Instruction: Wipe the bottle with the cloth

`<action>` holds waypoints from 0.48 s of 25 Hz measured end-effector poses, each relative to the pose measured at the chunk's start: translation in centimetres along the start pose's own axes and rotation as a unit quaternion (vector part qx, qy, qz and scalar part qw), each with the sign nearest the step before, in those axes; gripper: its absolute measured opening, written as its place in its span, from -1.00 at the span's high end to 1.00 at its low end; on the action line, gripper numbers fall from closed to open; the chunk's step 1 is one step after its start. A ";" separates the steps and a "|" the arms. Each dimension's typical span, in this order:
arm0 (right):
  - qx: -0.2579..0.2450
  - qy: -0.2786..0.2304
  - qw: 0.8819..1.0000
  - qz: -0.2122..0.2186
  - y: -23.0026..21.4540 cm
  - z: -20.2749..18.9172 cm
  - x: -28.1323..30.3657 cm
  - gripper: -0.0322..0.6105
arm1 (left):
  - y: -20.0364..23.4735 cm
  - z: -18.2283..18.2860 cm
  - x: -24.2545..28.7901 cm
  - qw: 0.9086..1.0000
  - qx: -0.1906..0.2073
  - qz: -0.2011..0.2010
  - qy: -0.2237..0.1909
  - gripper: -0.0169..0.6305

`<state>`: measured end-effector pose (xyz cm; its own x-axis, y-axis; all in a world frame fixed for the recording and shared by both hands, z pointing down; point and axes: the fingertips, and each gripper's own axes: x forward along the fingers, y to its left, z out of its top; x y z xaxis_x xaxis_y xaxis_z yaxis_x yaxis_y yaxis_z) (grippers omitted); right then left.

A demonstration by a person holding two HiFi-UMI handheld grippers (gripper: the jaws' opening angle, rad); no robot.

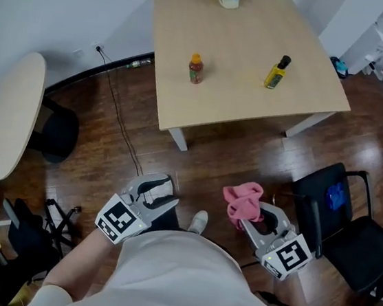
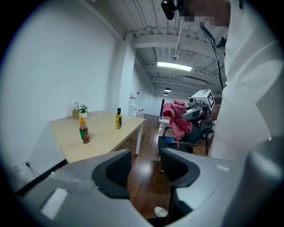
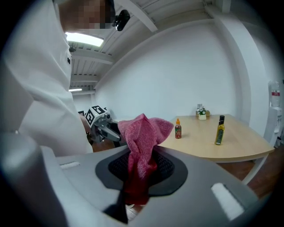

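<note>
In the head view, the left tool (image 1: 169, 192) and the right tool (image 1: 253, 216) were held low over the wooden floor (image 1: 212, 151), well apart from the worktop (image 1: 239, 99). A pink cloth (image 1: 243, 202) was bunched at the tip of the right tool. On the worktop stood a red bottle (image 1: 195, 69) and a yellow bottle (image 1: 277, 72), apart from each other, both upright. A black chair (image 1: 348, 230) stood near the right tool. In the left gripper view, the jaws of the left tool (image 2: 145, 166) stood apart with only floor seen between them. Far behind were the red bottle (image 2: 84, 131) and the yellow bottle (image 2: 118, 119) on the worktop (image 2: 104, 135), and the cloth (image 2: 176, 117) hung from the other tool. In the right gripper view, the right tool (image 3: 141, 166) was clamped on the cloth (image 3: 143, 135), which rose in a fold above the jaws. Both bottles (image 3: 178, 129) (image 3: 219, 130) stood far off on the worktop (image 3: 230, 146).
</note>
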<state>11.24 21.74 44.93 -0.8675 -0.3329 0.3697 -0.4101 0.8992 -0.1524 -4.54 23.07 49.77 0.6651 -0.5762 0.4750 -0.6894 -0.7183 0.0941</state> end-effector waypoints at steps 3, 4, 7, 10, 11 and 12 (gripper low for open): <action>0.005 -0.010 1.000 -0.017 0.8 -0.4 -1.3 0.63 | -1.1 0.6 -0.4 1.000 0.013 -0.010 -0.003 0.27; 0.008 -0.012 1.000 -0.025 1.1 -0.6 -1.7 0.63 | -1.4 0.9 -0.4 1.000 0.017 -0.015 -0.008 0.27; 0.015 -0.017 0.999 -0.046 2.0 -0.5 -2.4 0.63 | -1.9 2.3 -0.7 0.999 0.031 -0.028 -0.022 0.28; 0.024 -0.031 0.998 -0.053 3.4 0.6 -2.2 0.63 | -1.9 4.0 -2.1 0.998 0.039 -0.035 -0.041 0.27; 0.022 -0.032 0.998 -0.051 4.0 0.8 -1.9 0.63 | -1.8 4.4 -2.8 0.998 0.037 -0.035 -0.048 0.28; 0.016 -0.030 0.998 -0.050 4.6 1.0 -1.5 0.63 | -1.6 4.6 -3.4 0.997 0.032 -0.034 -0.054 0.28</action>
<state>10.35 26.05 42.77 -0.8363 -0.4379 0.3300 -0.5036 0.8515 -0.1462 -4.37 24.42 43.96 0.7386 -0.5621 0.3721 -0.6250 -0.7779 0.0655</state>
